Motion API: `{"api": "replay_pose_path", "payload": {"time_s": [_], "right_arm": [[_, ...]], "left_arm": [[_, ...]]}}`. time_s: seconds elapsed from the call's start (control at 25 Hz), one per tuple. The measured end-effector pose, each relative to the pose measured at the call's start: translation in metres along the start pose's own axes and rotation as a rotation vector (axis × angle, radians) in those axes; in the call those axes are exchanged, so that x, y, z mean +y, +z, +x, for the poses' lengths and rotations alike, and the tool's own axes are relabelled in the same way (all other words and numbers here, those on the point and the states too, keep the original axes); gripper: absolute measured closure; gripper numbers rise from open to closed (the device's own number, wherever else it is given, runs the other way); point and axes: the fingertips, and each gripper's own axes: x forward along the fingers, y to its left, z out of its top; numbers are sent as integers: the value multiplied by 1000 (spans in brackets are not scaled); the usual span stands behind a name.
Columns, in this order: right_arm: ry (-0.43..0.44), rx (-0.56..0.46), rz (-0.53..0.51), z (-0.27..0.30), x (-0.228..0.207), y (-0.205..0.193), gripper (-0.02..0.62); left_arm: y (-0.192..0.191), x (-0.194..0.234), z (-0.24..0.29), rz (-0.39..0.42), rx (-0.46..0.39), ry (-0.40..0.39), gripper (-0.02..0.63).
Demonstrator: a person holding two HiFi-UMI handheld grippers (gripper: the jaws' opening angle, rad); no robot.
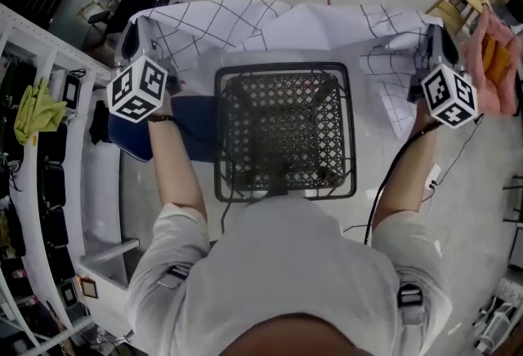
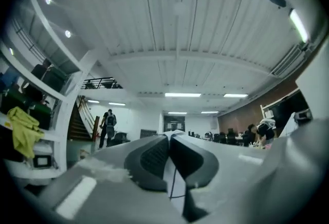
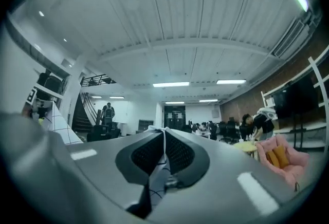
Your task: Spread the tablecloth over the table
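the white tablecloth [image 1: 302, 32], printed with a thin black grid, hangs stretched in the air between both tools, one corner in each. the left tool [image 1: 129, 42] has its jaws pressed together on the cloth's left corner; in the left gripper view [image 2: 168, 140] a strip of the fabric [image 2: 174, 179] runs up between the dark pads. the right tool [image 1: 433, 40] is likewise clamped on the right corner, and its own view [image 3: 163, 134] shows gridded cloth [image 3: 156, 174] pinched between the ridged pads. both tools point roughly level, out into the room. in the head view the cloth's lower edge drapes behind and beside a black wire basket [image 1: 282, 134] that stands in front of the person. a blue object [image 1: 196, 124] lies left of the basket. white shelving [image 1: 57, 101] at far left carries a yellow-green cloth [image 1: 37, 108].
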Motion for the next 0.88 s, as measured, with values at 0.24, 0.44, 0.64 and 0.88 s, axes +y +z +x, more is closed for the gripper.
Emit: {"api": "replay_pose_path", "payload": {"time_s": [0.24, 0.44, 0.64, 0.88], "right_arm": [[36, 241, 189, -92, -53, -117, 588], [46, 374, 278, -197, -101, -185, 588], [77, 475, 194, -280, -89, -224, 588], [86, 532, 289, -356, -79, -259, 588]], "left_arm": [[-65, 57, -110, -91, 141, 187, 583], [-100, 101, -241, -100, 252, 339, 583], [-154, 91, -350, -59, 407, 369, 583], [-194, 85, -433, -109, 520, 395, 583]]}}
